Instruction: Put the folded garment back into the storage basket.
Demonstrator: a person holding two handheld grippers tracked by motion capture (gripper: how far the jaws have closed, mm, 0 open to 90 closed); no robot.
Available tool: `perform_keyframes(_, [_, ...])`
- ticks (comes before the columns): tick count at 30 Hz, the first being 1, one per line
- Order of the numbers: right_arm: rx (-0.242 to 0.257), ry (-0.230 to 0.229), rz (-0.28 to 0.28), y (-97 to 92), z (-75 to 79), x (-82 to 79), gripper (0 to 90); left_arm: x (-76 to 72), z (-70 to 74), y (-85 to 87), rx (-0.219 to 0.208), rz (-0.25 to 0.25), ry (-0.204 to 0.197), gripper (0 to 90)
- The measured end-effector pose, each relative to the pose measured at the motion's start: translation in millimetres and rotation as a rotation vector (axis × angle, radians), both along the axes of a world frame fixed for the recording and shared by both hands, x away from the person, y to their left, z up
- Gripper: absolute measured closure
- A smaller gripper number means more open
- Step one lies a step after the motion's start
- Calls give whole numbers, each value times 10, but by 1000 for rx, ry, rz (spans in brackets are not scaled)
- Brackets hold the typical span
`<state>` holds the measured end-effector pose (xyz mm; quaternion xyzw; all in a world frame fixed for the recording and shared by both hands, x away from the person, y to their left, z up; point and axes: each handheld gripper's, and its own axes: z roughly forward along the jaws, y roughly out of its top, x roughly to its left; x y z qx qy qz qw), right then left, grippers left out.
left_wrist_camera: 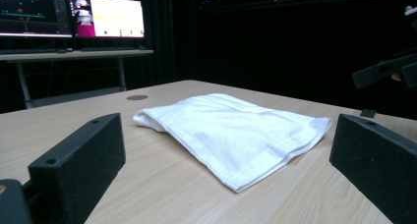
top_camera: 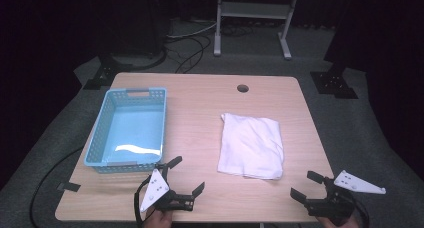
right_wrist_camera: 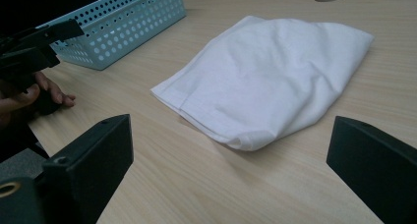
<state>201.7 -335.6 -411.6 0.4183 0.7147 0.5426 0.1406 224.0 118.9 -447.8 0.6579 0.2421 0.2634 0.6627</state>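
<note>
A folded white cloth (top_camera: 251, 145) lies flat on the wooden table (top_camera: 200, 108), right of centre. It also lies ahead of the jaws as the cloth (left_wrist_camera: 231, 130) in the left gripper view and the cloth (right_wrist_camera: 275, 71) in the right gripper view. My left gripper (top_camera: 186, 174) rests near the front edge, left of the cloth, jaws wide apart with nothing between them. At the front right corner my right gripper (top_camera: 306, 184) is open too, clear of the cloth. The left gripper (right_wrist_camera: 34, 47) and its hand appear at the left of the right gripper view.
A light blue perforated basket (top_camera: 100, 138), with nothing in it, stands on the table's left side. A round cable hole (top_camera: 243, 88) sits near the far edge. Monitors on a desk (left_wrist_camera: 74, 17) show in the left gripper view. A metal stand (top_camera: 252, 10) is behind the table.
</note>
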Motion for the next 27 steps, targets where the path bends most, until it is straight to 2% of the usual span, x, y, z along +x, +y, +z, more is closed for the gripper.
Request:
perform_keyframes(6, [-19,4,17,33,84,95,36,0,0,1,0,-1,2,0])
perform_keyframes(8, [-46,7,31,56,133,146,37,0,0,1,0,-1,2,0])
perform_keyframes(16, [-78,-8,41,92,250,262,37,0,0,2,0,-1,2,0])
perform_keyframes(27, [-85,-3,64,138,364,453,37,0,0,3,-1,-8,2,0])
